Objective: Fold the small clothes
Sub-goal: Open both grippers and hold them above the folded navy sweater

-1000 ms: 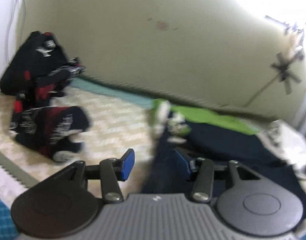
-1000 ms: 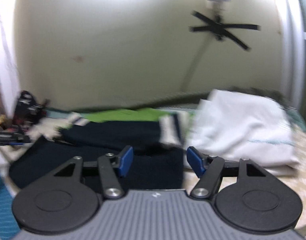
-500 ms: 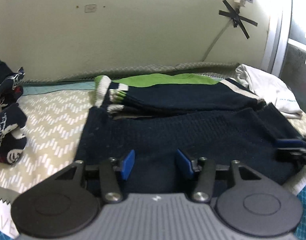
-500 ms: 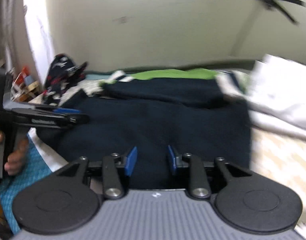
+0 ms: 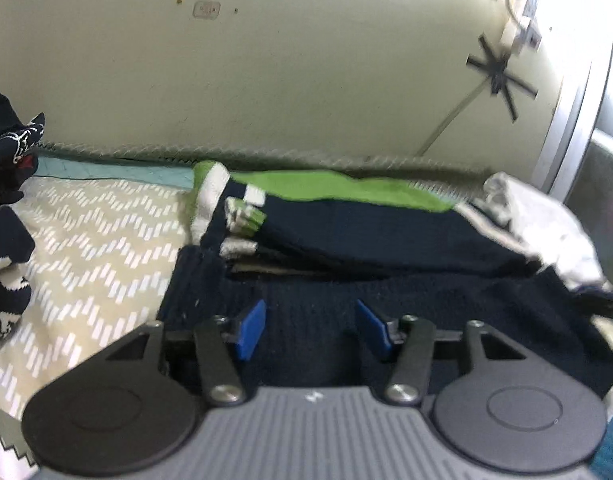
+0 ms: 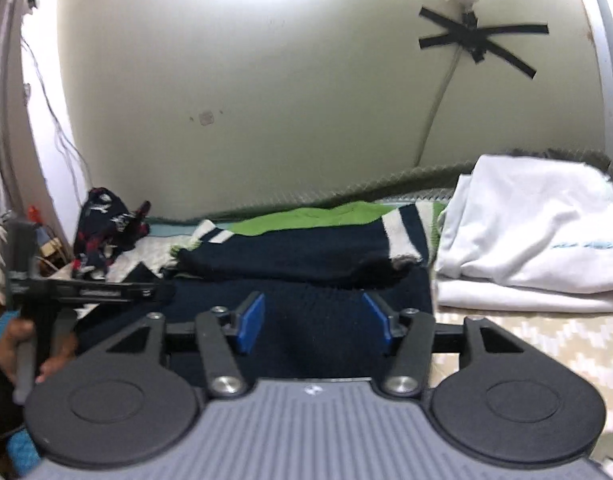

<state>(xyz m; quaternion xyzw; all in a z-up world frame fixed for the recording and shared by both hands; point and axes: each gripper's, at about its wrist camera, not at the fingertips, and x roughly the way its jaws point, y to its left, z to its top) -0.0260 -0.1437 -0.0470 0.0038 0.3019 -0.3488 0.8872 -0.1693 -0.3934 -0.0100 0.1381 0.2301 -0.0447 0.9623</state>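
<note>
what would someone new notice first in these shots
A dark navy sweater lies spread on the patterned bedspread, its bright green and white striped part folded over near the wall. A stack of white cloth sits beside it on the right. Black tape crosses on the wall above.

I see a dark navy knit sweater (image 5: 406, 312) spread flat on the bed, its near part unfolded. On its far half the folded upper part (image 6: 306, 254) lies doubled over, showing a green panel (image 5: 338, 190) and white stripes (image 6: 398, 236).
</note>
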